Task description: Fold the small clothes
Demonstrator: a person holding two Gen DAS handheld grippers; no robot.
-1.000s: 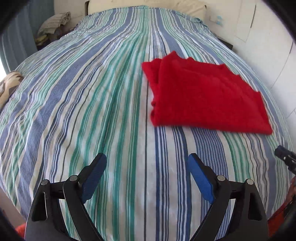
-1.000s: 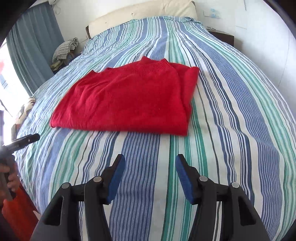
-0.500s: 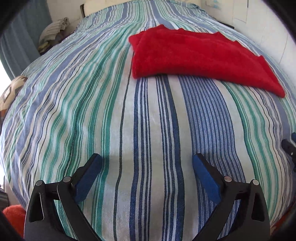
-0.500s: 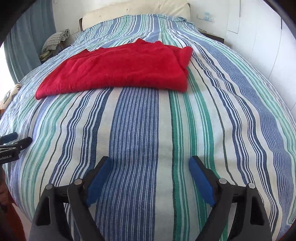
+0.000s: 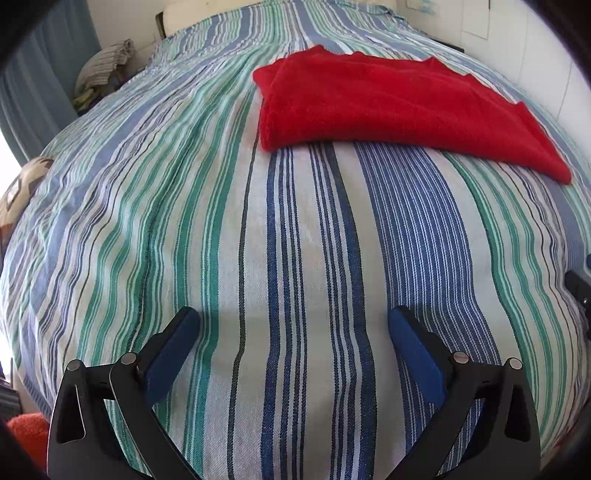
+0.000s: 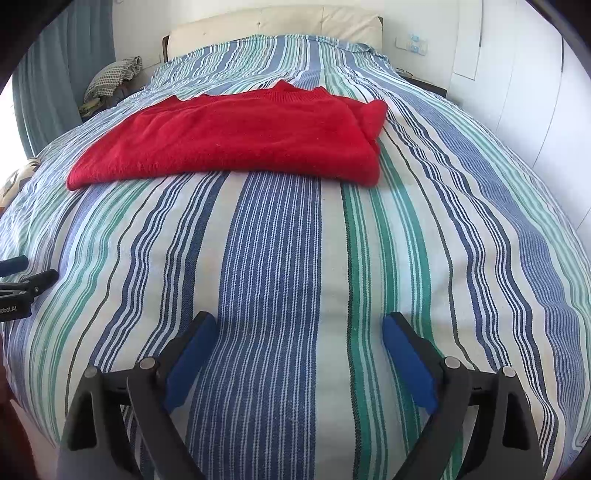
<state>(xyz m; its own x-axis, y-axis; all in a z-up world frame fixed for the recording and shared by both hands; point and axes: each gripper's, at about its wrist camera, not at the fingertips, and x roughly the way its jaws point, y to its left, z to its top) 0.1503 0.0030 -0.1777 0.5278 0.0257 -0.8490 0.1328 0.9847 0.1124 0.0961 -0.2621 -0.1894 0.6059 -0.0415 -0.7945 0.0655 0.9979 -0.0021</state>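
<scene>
A folded red sweater (image 6: 236, 142) lies flat on the striped bedspread (image 6: 273, 258) of a bed, in the middle of the bed toward the headboard (image 6: 280, 24). In the right wrist view the right tool (image 6: 299, 343) hangs over bare bedspread well short of the sweater's near edge, with the sweater ahead and slightly to the left; its blue pads (image 6: 406, 363) are spread wide, the jaws having just been opening, with nothing between them but bedspread. In the left wrist view the left tool (image 5: 293, 343) likewise stands over bare bedspread, with the sweater (image 5: 399, 107) ahead and to the right, well apart from the fingertips; its pads (image 5: 171, 354) are spread wide, the jaws having opened over the last second and now barely changing, and nothing is pinched. The left tool's tip (image 6: 26, 284) shows at the left edge of the right wrist view, where white lettering on its black body reads partly as "obot.AI"; the first letters are cut off. A heap of checked cloth (image 6: 112, 77) lies beside the bed near a blue curtain (image 6: 62, 70).
</scene>
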